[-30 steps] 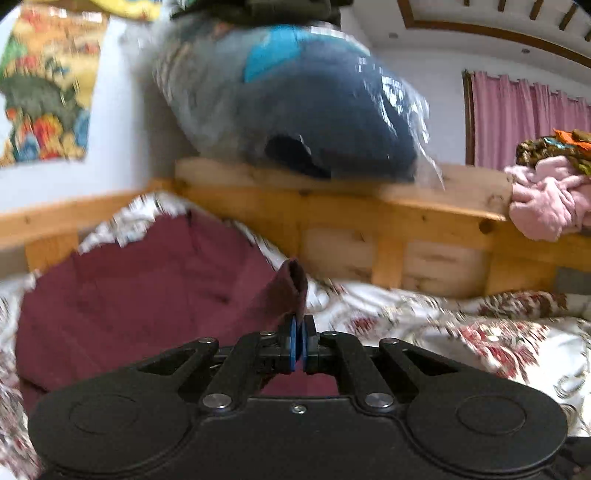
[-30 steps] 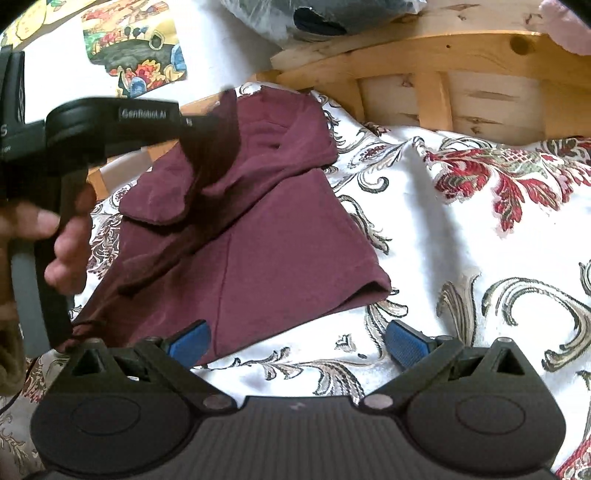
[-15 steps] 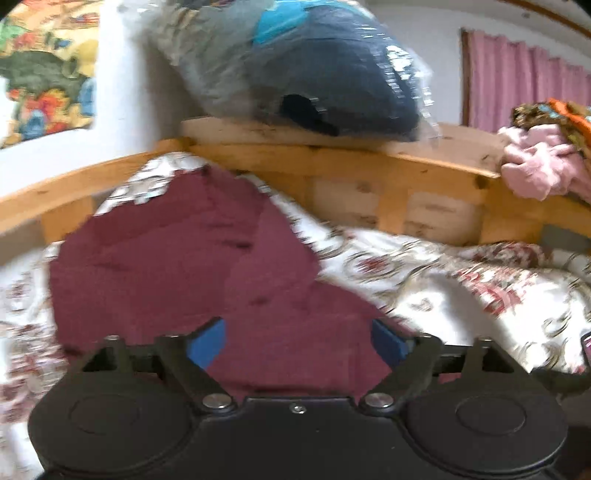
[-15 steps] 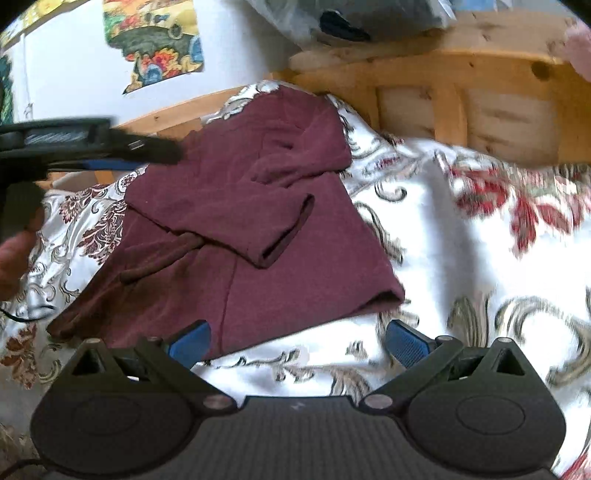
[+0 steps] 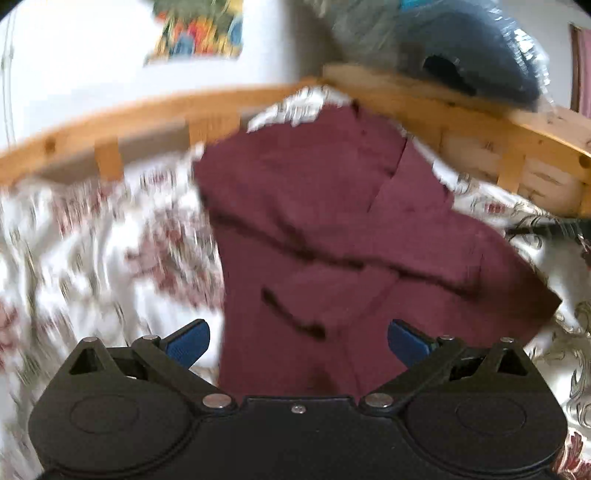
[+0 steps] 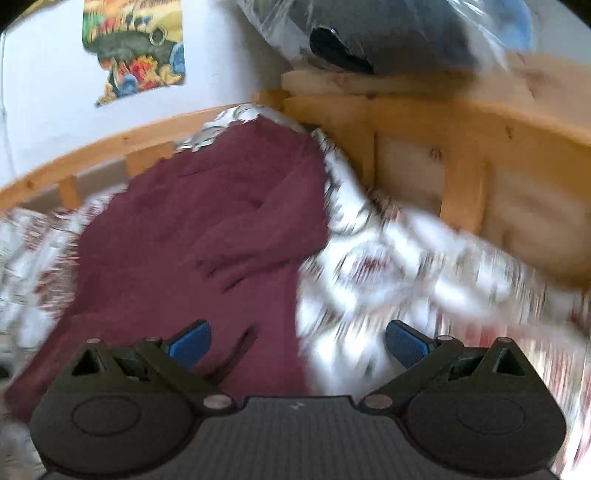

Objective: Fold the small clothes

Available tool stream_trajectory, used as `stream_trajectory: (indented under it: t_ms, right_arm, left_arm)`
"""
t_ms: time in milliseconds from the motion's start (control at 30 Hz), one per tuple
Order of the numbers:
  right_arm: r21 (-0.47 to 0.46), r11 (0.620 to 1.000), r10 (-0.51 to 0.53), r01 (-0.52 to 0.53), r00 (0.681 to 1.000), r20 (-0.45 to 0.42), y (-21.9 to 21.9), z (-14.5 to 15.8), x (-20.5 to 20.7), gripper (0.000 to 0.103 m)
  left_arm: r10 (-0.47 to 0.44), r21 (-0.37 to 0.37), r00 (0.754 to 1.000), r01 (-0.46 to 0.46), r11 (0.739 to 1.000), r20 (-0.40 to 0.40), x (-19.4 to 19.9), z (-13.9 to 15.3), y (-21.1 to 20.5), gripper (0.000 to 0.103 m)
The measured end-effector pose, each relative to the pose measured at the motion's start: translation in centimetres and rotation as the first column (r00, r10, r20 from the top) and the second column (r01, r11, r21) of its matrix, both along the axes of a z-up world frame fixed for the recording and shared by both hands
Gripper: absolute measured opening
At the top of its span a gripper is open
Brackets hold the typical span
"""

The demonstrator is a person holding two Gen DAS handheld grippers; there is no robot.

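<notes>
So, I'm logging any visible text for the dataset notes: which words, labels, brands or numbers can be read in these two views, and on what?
None can be read.
Wall poster: a colourful picture only, no legible lettering.
Maroon shirt: no print or tag shows.
Left gripper and right gripper: no readable marking on their black bodies.

The right gripper (image 6: 297, 341) hangs over the bed with its blue pads (image 6: 190, 341) spread wide and nothing between them; the left pad sits over the near edge of a maroon garment (image 6: 207, 229), the right one over the floral bedsheet (image 6: 406, 273); the garment lies partly folded on the sheet, one flap laid across its middle; behind it runs a wooden bed frame (image 6: 413, 122), with a plastic-wrapped dark bundle (image 6: 388, 33) on top; a colourful poster (image 6: 136, 44) hangs on the white wall; much of the sheet is blurred.
</notes>
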State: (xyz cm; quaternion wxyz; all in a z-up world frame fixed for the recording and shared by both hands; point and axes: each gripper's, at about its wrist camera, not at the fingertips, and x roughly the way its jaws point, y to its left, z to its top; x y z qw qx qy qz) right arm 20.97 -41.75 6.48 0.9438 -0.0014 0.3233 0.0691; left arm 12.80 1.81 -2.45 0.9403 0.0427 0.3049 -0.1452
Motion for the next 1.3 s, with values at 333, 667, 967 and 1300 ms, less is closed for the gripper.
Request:
stream_trajectory:
  t_ms: [333,667,967,1300]
  right_arm:
    - [-0.510,0.842,0.196,-0.176,0.980,-0.015,3.7,-3.3,8.9,0.087]
    - [-0.692,0.662,0.330,-0.287,0.941,-0.075,7.4,-5.6,11.6,0.023]
    - [-0.488,0.861,0.187,-0.142,0.982,0.043,5.8,-3.3,10.3,0.006]
    - [-0.148,0.989,0.001,-0.010,0.998,-0.060,2.3,-3.7,11.4,0.004]
  left_arm:
    - [-0.045,-0.042,0.999,0.046,0.998,0.020,1.0,-2.1,0.5,0.102]
    - [-0.107,-0.050,0.991,0.111,0.993,0.074,0.0,-1.9,0.0,0.102]
    - [-0.092,-0.072,0.991,0.099,0.992,0.097,-0.2,-1.5,0.8,0.102]
    - [-0.100,-0.060,0.990,0.106,0.993,0.103,-0.5,-1.4,0.6,0.102]
